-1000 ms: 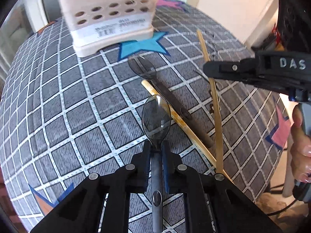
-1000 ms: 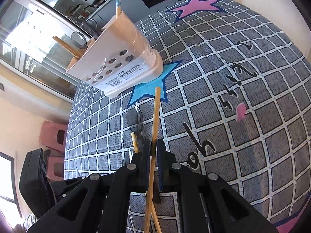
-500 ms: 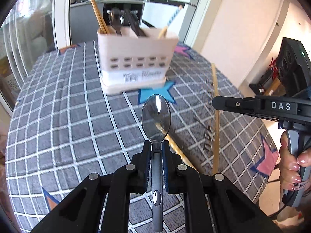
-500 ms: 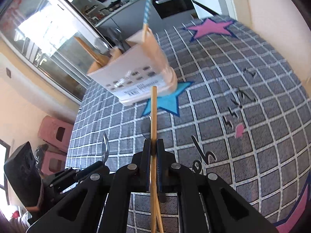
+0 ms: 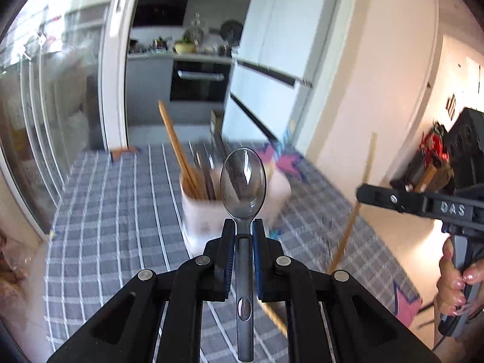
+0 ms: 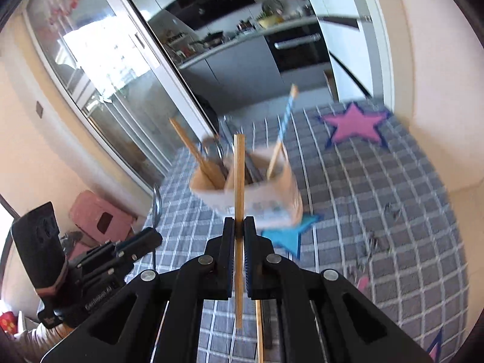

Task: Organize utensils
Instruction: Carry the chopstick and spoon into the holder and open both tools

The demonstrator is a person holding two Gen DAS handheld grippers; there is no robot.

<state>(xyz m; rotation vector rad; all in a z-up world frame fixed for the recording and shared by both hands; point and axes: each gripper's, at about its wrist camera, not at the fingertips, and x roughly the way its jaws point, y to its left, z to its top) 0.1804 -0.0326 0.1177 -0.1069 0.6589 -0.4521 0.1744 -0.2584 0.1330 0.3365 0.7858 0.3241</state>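
- The left claw is clamped on the handle of a clear grey plastic spoon, bowl forward and above the pads, held in the air in front of the utensil holder.
- The right claw is pinched tight on a wooden chopstick, which stands nearly upright between the pads, also just in front of the holder.
- The utensil holder, a pale plastic caddy, stands on the worktop beyond both claws; it is blurred, so its compartments cannot be told apart.
- In the holder stand wooden chopsticks at its left, dark utensils in the middle and what looks like a blue-striped straw at its right.
- A blue star on the checked grey cloth lies at the holder's near foot.
- A further chopstick lies on the worktop, nearer than the holder.
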